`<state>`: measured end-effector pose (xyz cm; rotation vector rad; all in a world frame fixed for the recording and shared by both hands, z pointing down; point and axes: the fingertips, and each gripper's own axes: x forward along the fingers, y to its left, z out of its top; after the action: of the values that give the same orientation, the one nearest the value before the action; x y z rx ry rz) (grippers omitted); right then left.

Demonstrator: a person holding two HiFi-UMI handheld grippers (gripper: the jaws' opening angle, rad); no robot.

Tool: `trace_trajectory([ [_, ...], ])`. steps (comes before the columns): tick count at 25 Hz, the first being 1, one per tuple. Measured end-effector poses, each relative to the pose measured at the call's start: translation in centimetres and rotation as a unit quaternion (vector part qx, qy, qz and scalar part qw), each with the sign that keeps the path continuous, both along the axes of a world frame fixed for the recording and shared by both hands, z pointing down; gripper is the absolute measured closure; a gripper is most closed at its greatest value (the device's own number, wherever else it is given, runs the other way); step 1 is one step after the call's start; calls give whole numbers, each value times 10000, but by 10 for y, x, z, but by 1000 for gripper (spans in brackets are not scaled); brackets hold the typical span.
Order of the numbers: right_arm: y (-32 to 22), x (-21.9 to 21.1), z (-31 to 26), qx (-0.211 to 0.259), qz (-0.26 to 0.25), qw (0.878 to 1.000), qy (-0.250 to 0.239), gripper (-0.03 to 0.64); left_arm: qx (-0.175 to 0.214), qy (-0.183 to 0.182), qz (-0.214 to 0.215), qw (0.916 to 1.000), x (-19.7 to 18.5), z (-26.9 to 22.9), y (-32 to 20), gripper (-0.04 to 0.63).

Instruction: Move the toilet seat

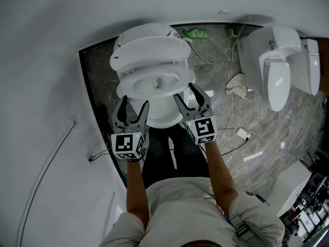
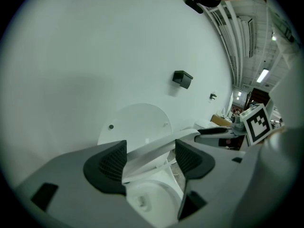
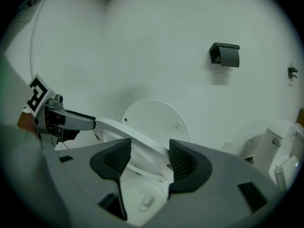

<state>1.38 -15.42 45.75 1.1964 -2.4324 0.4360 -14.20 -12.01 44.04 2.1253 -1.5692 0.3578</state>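
Note:
A white toilet stands against the wall with its round lid (image 1: pixel 149 50) (image 2: pixel 137 120) (image 3: pixel 156 115) up. The toilet seat (image 1: pixel 154 81) (image 2: pixel 152 152) (image 3: pixel 142 141) is tilted above the bowl (image 1: pixel 165 112) (image 3: pixel 142 196). My left gripper (image 1: pixel 134 106) (image 2: pixel 149 158) is shut on the seat's front left rim, which runs slantwise between its dark pads (image 2: pixel 110 164). On the front right rim my right gripper (image 1: pixel 185 93) (image 3: pixel 149 158) is shut the same way. Each gripper view shows the other gripper's finger on the seat's far edge.
A second white toilet (image 1: pixel 277 60) stands at the right, with a crumpled rag (image 1: pixel 237 84) and loose cables (image 1: pixel 241 135) on the marbled floor between. A white box (image 1: pixel 290 181) is lower right. A dark paper holder (image 3: pixel 224 54) hangs on the wall. The person's legs are right before the bowl.

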Motion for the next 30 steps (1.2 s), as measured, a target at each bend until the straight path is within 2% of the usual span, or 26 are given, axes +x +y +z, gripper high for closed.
trace_trajectory([
  [30, -49, -10, -6, 162, 261, 9995, -39, 351, 238, 61, 140, 9996, -12, -10, -55, 264],
])
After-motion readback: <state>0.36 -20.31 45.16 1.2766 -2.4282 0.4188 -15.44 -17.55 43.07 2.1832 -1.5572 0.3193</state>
